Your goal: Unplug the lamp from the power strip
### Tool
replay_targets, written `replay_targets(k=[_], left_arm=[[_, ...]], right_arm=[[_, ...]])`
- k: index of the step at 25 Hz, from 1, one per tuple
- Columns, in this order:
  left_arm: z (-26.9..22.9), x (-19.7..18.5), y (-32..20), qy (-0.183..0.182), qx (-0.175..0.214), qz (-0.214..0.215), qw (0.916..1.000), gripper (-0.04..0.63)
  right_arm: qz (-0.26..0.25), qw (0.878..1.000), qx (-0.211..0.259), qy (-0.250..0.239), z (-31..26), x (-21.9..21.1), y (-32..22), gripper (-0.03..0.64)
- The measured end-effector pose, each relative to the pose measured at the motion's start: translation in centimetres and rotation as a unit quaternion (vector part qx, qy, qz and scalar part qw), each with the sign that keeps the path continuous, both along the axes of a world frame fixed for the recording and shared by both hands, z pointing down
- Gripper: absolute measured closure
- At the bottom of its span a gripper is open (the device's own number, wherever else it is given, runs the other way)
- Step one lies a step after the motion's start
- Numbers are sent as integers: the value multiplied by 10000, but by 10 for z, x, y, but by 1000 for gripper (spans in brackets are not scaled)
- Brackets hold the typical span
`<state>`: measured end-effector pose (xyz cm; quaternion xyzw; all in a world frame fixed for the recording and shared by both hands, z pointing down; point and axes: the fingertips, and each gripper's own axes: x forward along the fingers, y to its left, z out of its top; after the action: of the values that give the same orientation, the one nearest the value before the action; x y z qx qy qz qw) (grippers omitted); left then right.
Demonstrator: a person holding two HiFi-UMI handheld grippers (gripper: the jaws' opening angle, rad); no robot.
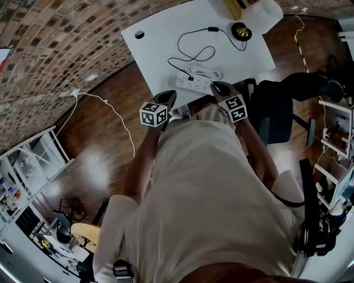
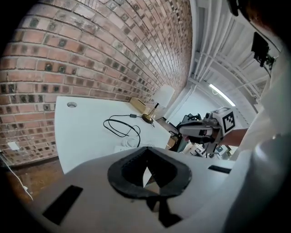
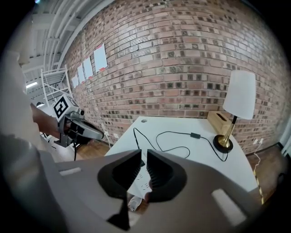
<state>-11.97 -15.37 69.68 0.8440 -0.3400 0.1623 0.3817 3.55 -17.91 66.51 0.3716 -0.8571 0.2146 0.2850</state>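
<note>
A lamp with a white shade [image 1: 260, 14] [image 3: 241, 93] and a brass base [image 1: 241, 31] stands at the far right of the white table [image 1: 160, 38]. Its black cord [image 1: 193, 55] loops to a black plug [image 1: 189, 78] in the white power strip [image 1: 193, 83] [image 3: 142, 181] at the near edge. My left gripper [image 1: 170, 97] [image 2: 145, 152] hovers just short of the strip's left end, its jaws shut and empty. My right gripper [image 1: 217, 85] [image 3: 142, 157] hangs over the strip's right end. There is a narrow gap between its jaws, with nothing in it.
A coiled white cable [image 1: 204, 72] lies beside the strip. A wooden box [image 3: 220, 120] sits behind the lamp against the brick wall. A black chair [image 1: 276, 110] stands to the right of the table, and a white wire [image 1: 110, 110] runs over the wooden floor on the left.
</note>
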Motion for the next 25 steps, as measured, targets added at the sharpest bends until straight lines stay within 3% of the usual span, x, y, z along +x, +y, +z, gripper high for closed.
replay_targets(k=[7,15,20,25], left_arm=[[28,21,-9,-120,-186,553,9982,590],[71,31,-26,-641,-450,752,9941,590],[100,33,-39,-982,-612,647,9912,589],[124,41,-42,-1288,-868,706,9853,591]], right_arm=[[-133,9996,31,242,1,-1,-4,583],[-1114,9924,19,519,16,-29,-23,566],[-2043,9755,-331,750,44,-52,-27,548],[-2890,9493,-530,1117,71,-63,-26,543]])
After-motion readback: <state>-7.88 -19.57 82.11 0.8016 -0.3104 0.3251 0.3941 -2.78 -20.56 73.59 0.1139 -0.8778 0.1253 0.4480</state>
